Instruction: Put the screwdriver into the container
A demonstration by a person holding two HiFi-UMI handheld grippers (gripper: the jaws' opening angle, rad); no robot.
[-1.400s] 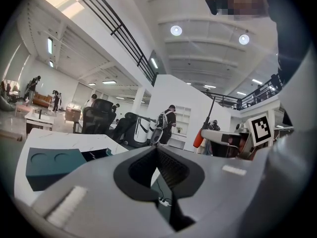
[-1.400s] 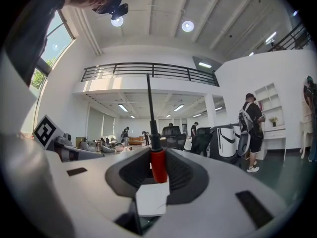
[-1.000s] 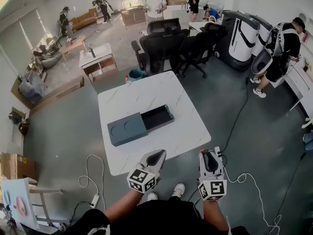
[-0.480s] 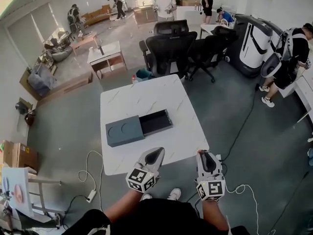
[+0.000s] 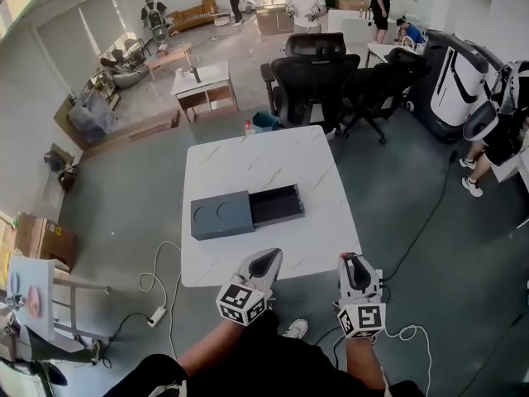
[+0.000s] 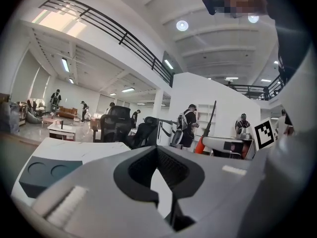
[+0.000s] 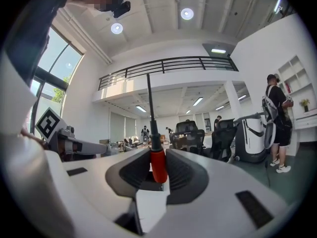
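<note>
transport looks like the step in hand. nearest the person, the right gripper (image 5: 355, 263) has its jaws clamped on the red handle of the screwdriver (image 7: 157, 162), with the dark shaft sticking straight out past the tips. beside it, the left gripper (image 5: 266, 260) has its jaws pressed together with nothing between them. both hover at the near edge of the white desk (image 5: 264, 160). farther on, mid-desk, lies the grey container (image 5: 221, 215), its dark tray (image 5: 278, 205) slid out to the right and seemingly empty. the next move likely calls for reaching forward over that tray, laying the tool lengthwise into it, then letting go.
</note>
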